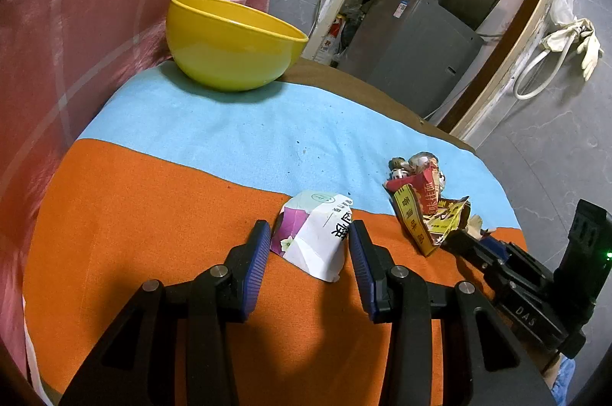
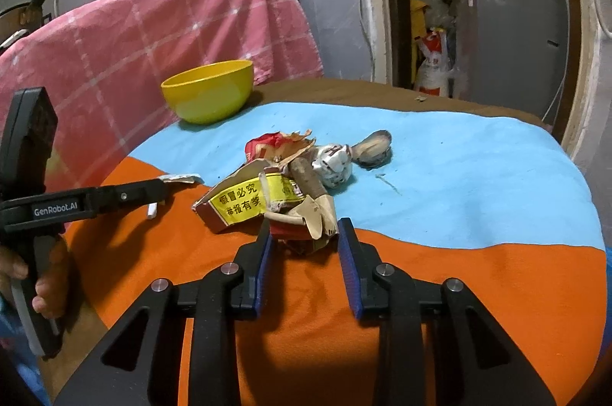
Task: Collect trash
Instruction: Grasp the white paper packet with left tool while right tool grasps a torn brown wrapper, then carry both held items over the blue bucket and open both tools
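Straddling: our left tongs (image 1: 309,241) stand apart, fingers on either side of the white carton (image 1: 313,237), which lies crumpled on the orange cloth (image 1: 153,233) at 12 o'clock from them; we cannot tell whether the pads touch it.
Right tongs: our right tongs (image 2: 304,237) are also apart, their tips flanking the near end of the torn red-and-yellow packaging (image 2: 267,199).
Trash pile: a foil wrapper (image 2: 336,161) and a dark shell-like scrap (image 2: 373,145) lie at 1 o'clock from that packaging, on the blue cloth (image 2: 459,168).
Bowl: the yellow bowl (image 1: 229,42) sits upright at the desk's far edge, at 11 o'clock from both tongs, just beside the pink checked fabric (image 1: 95,4).
Desk: brown desk (image 2: 344,88) shows past the blue cloth.
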